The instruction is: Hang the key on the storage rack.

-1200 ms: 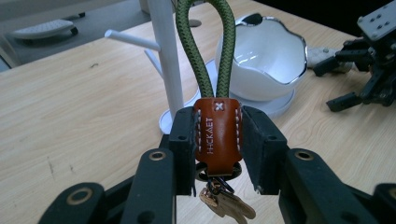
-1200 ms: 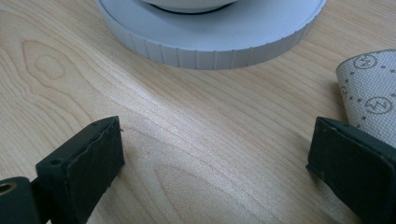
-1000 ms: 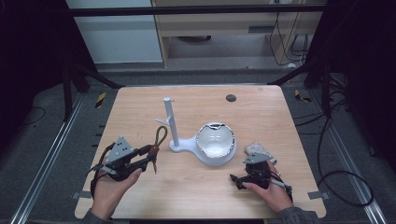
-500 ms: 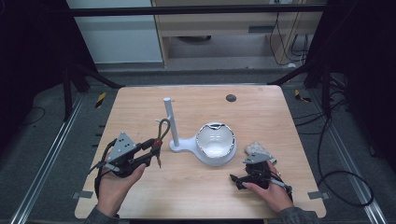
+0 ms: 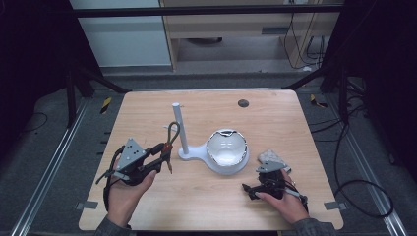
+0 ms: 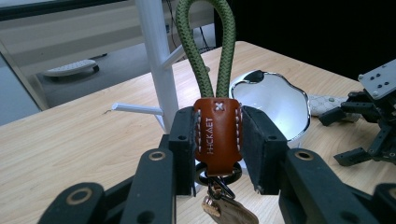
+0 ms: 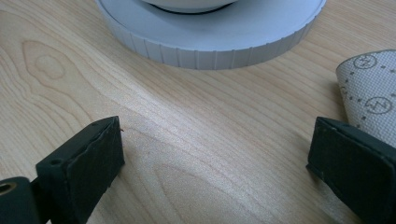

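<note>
A keychain (image 6: 217,130), made of a green rope loop, a brown leather tab and a metal ring with a tag, is clamped by the tab in my left gripper (image 6: 217,140). From above, the left gripper (image 5: 165,153) holds the rope loop (image 5: 172,132) upright, just left of the white stand's post (image 5: 177,129). The post (image 6: 158,56) has a short side peg (image 6: 135,108). A shiny silver bowl (image 5: 226,149) sits on the stand's round base. My right gripper (image 5: 252,190) rests on the table at the front right, open and with nothing between its jaws (image 7: 215,158).
A patterned grey cloth (image 5: 272,158) lies by the right gripper, to the right of the bowl. The stand's white ribbed base (image 7: 210,42) is just ahead of the right jaws. A small dark round spot (image 5: 243,103) marks the table's far side.
My left gripper has shifted slightly away from the person and toward the post, carrying the keychain. The right gripper has stayed still.
</note>
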The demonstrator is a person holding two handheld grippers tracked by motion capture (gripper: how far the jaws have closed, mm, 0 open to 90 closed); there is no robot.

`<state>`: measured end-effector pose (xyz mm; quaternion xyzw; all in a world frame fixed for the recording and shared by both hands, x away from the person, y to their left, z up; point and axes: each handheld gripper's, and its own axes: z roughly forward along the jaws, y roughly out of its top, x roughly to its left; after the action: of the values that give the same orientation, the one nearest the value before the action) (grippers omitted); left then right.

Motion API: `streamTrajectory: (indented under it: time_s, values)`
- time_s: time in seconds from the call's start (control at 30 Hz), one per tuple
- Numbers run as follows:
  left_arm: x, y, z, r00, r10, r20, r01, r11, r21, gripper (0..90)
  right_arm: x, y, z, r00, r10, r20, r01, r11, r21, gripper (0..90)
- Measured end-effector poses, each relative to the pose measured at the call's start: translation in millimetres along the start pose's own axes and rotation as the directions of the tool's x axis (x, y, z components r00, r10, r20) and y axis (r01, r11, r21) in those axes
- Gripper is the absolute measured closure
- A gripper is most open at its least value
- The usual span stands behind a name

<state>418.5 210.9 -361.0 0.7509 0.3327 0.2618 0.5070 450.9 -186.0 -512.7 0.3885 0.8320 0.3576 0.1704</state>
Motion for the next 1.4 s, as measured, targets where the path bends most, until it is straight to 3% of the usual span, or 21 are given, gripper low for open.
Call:
streamTrajectory:
  time_s: [0.37, 0.9, 1.4]
  values:
    - [3.8, -3.8, 8.9, 0.9999, -0.015, -0.006, 0.015, 0.9998, 0.015, 66.0, 0.0, 0.0, 0.0, 1.0, 0.0, 0.0, 0.0, 1.0, 0.0, 3.4]
    - [20.1, -19.7, 45.1, 0.9976, -0.062, -0.032, 0.064, 0.9952, 0.074, 66.0, 0.0, 0.0, -0.1, 1.0, -0.001, 0.0, 0.001, 1.0, 0.0, 3.4]
    - [19.0, -24.3, 65.8, 0.9966, -0.073, -0.038, 0.076, 0.9926, 0.095, 65.9, 0.0, 0.0, -0.1, 1.0, 0.0, 0.0, 0.0, 1.0, 0.0, 3.4]
